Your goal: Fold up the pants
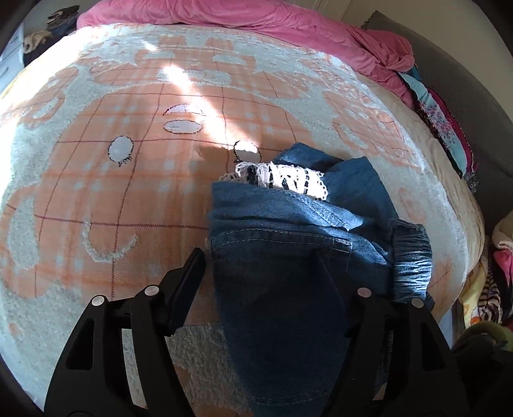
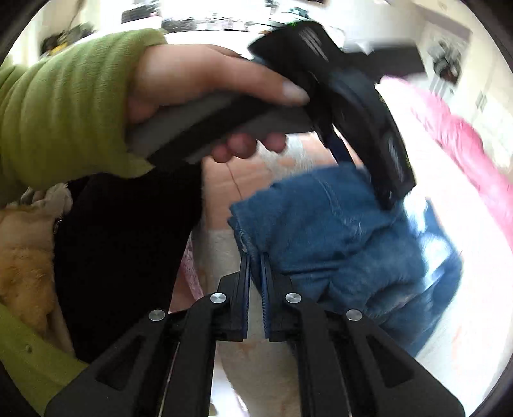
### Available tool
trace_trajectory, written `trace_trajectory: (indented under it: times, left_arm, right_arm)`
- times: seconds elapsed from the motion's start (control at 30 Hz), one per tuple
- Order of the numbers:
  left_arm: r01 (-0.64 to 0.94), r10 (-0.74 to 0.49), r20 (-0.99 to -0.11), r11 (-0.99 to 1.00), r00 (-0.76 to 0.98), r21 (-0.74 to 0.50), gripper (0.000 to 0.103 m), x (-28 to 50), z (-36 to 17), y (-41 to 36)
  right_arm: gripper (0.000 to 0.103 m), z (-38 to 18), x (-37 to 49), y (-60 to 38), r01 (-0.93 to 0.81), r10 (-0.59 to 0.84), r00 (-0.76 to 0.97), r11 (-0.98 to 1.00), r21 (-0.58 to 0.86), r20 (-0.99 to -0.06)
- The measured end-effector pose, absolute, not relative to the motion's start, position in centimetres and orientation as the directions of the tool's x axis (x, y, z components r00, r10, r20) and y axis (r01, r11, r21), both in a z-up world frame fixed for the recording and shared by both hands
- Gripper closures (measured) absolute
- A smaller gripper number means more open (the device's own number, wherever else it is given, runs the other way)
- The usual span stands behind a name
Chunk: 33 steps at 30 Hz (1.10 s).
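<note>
the jeans (image 1: pixel 288 243) lie bunched in a partly folded heap on the peach and white patterned blanket (image 1: pixel 96 179) of the bed, waistband gathers to the right and a strip of white lace trim (image 1: pixel 282 179) showing across the top of the heap. the left gripper (image 1: pixel 259 256) hangs just above the near end of the denim, its jaws spread wide, one finger over the blanket and the other over the cloth, pinching nothing. in the right wrist view the right gripper (image 2: pixel 255 256) has its jaws pressed nearly together on a frayed corner of the jeans (image 2: pixel 320 231). above it the person's left hand (image 2: pixel 205 86), in a green sleeve (image 2: pixel 64 106), wraps the grey handle of the other gripper, thumb laid along the top, tool tilted down toward the denim. a pink duvet (image 1: pixel 256 19) is heaped along the far edge of the bed
</note>
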<state>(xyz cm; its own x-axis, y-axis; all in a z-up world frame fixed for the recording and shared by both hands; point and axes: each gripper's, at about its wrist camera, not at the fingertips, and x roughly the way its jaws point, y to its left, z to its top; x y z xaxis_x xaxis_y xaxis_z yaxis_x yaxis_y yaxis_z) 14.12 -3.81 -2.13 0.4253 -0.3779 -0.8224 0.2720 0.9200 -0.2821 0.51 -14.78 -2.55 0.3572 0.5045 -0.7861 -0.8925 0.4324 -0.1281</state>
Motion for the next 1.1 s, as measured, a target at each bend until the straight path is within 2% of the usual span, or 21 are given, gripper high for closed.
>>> trace_trajectory:
  times: [0.23,0.3,0.63,0.9,1.0,1.1]
  left_arm:
    - [0.279,-0.352,-0.805,0.930,0.477,-0.241,0.041,12.9,-1.0,-4.0]
    - [0.282,-0.344,-0.803,0.932,0.487,-0.228,0.034,12.5,-0.7,-4.2]
    - [0.293,-0.344,-0.787,0.931,0.512,-0.217,0.023,11.6,0.3,-4.8]
    - [0.286,-0.343,-0.772,0.933,0.535,-0.216,0.019,10.9,1.3,-4.6]
    - [0.282,-0.341,-0.766,0.935,0.545,-0.216,0.017,10.5,1.7,-4.5]
    - [0.277,-0.332,-0.762,0.938,0.556,-0.207,0.016,10.1,2.2,-4.3]
  right_arm:
    - [0.091,-2.2,0.4,-15.4,-0.868,0.547,0.356,0.495,-0.050,-0.758]
    - [0.088,-1.7,0.2,-15.8,-0.858,0.557,0.362,0.513,-0.033,-0.748]
    - [0.070,-1.0,-0.8,-17.6,-0.827,0.555,0.392,0.561,-0.017,-0.734]
    - [0.069,-0.4,-1.2,-18.2,-0.820,0.561,0.408,0.572,-0.018,-0.720]
    - [0.062,0.3,-1.3,-18.7,-0.813,0.566,0.421,0.582,-0.018,-0.709]
    - [0.061,0.9,-1.4,-19.6,-0.798,0.566,0.442,0.602,-0.017,-0.696]
